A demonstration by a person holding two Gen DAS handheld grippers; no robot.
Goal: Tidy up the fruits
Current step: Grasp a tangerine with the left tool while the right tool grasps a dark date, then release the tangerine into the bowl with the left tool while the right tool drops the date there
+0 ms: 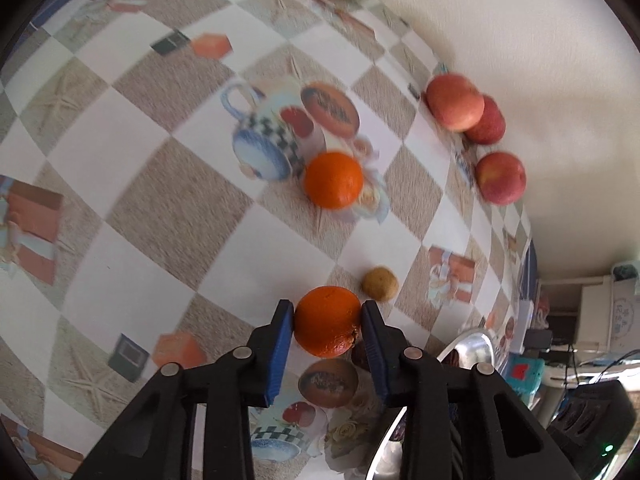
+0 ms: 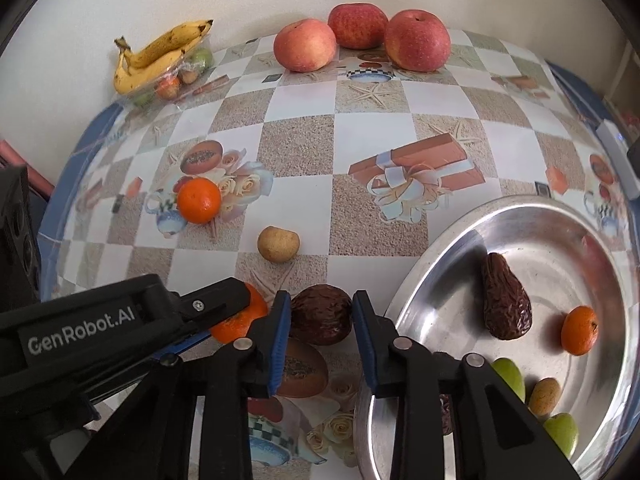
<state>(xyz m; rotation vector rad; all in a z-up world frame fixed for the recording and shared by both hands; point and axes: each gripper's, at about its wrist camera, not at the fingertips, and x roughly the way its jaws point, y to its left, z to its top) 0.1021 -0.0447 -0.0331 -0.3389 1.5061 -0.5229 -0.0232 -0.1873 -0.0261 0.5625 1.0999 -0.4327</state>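
The left gripper (image 1: 328, 322) reaches forward low over the patterned worktop (image 1: 132, 184), its blue-padded jaws pressed against both sides of an orange (image 1: 327, 320); in the right wrist view that same tool comes in from the left, its tips around the orange (image 2: 240, 320); whether the fruit is lifted or resting on the cloth cannot be told. The right gripper (image 2: 321, 316) points forward just beside it, level with the worktop (image 2: 304, 148), its jaws parted and standing either side of a dark wrinkled fruit (image 2: 320, 314); contact with the pads cannot be made out, so the hold is uncertain.

A second orange (image 2: 199, 200) lies farther off on the cloth; a small tan fruit (image 2: 278, 244) sits between it and the grippers; three apples (image 2: 360, 36) stand together by the back wall; a bunch of bananas (image 2: 160, 56) rests on a clear packet of small fruits in the far left corner.

To the right of the right gripper lies a metal tray (image 2: 440, 248); it holds a dark wrinkled date (image 2: 506, 298), a small orange (image 2: 579, 330), two green fruits (image 2: 562, 432) and a tan one (image 2: 545, 396).
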